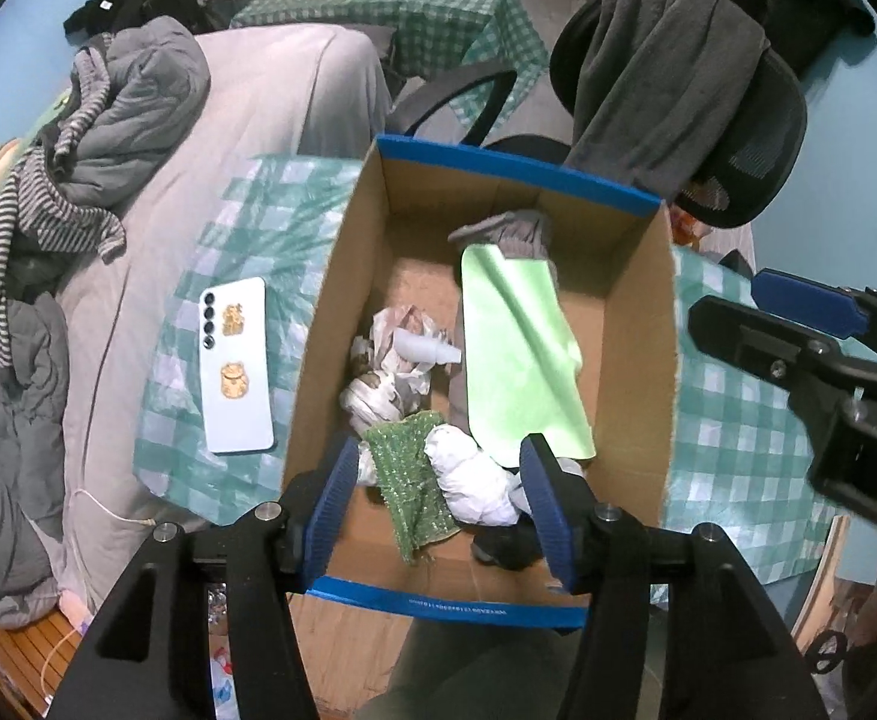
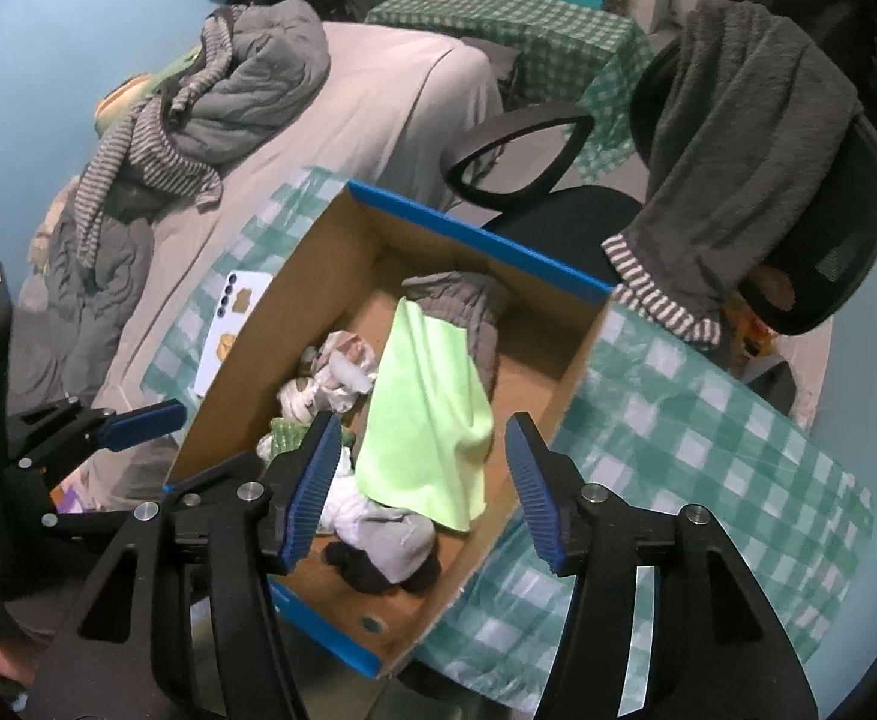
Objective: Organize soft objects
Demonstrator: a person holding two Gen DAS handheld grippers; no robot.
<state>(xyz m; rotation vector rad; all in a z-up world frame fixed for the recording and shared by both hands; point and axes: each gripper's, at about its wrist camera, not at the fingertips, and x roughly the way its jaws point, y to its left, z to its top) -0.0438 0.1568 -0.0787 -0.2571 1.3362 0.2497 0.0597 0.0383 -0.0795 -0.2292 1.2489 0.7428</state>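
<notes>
We saw light blue walls (image 2: 78, 30) around the room. A bed (image 1: 270, 96) with a pale sheet stood at the left, with grey bedding (image 1: 150, 96) piled on it. A black office chair (image 2: 828, 228) carried a grey towel (image 2: 738, 138). Behind stood a table with green checked cloth (image 1: 414, 12).

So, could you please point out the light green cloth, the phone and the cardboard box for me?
light green cloth (image 1: 516, 354): left wrist view, middle of its flat face.
phone (image 1: 237, 366): left wrist view, centre of its white back.
cardboard box (image 2: 480, 237): right wrist view, blue far rim.
</notes>
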